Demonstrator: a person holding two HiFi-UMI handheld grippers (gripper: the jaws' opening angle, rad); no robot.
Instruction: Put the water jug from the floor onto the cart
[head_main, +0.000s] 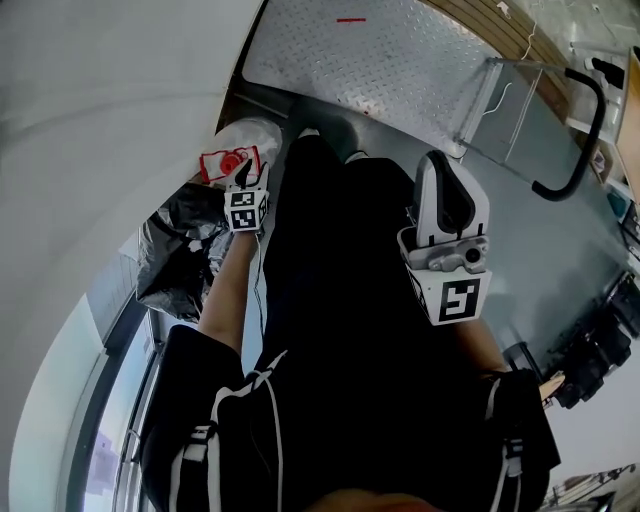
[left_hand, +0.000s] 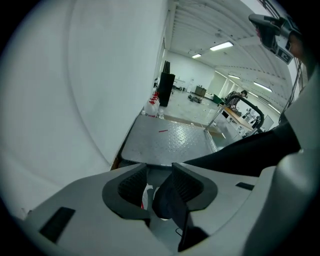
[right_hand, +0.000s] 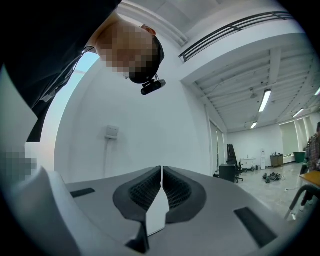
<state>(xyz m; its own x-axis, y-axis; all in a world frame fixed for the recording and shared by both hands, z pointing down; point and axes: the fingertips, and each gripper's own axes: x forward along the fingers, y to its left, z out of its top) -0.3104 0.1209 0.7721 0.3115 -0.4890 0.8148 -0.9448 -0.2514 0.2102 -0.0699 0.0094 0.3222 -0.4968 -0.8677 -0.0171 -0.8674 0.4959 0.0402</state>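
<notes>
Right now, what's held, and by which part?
Nothing held: the left hand-held gripper is open near the water jug; the right hand-held gripper is shut, empty.

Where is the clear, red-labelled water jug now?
Head view, left: the jug sits on the floor by the wall, just ahead of the left gripper, short of the diamond-plate cart.

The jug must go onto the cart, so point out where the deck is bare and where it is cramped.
The cart deck is bare checker plate, save a small red mark, from its near edge to the handle at the right. Cramped: beside the wall, where the water jug, a black bag and the left gripper crowd together.
</notes>
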